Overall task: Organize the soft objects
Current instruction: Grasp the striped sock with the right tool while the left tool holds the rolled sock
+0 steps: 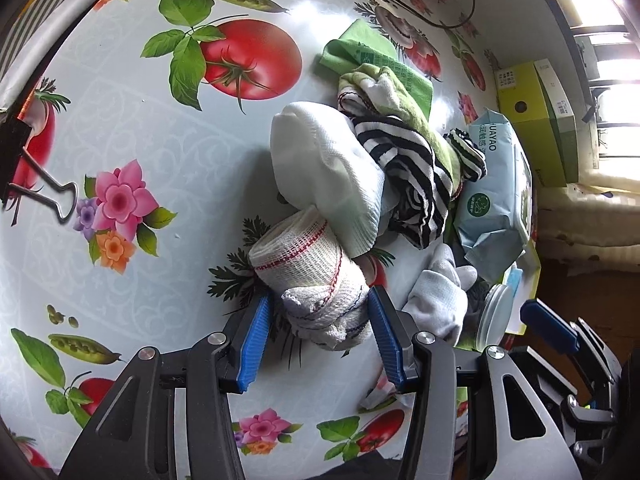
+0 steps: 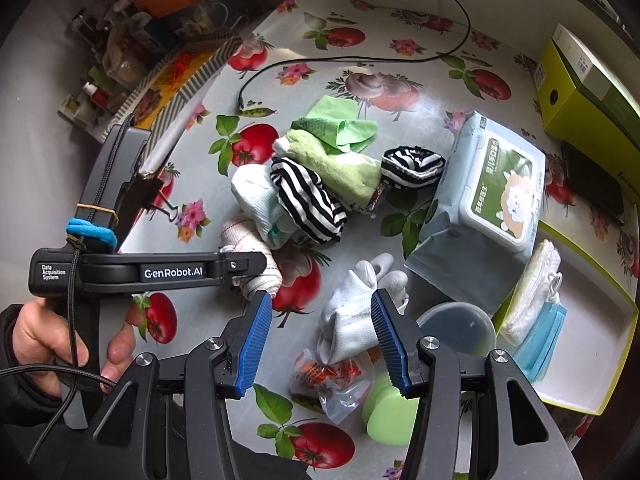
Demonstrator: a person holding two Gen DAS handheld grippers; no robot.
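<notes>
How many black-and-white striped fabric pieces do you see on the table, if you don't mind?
2. A larger striped piece lies over the white sock mid-pile; a smaller balled one sits beside the wipes pack. Others may be buried.

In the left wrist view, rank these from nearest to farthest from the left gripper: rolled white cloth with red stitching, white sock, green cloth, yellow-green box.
1. Rolled white cloth: between the open fingers of the left gripper.
2. White sock: just beyond the roll.
3. Green cloth: behind the pile.
4. Yellow-green box: far right, by the window.
</notes>
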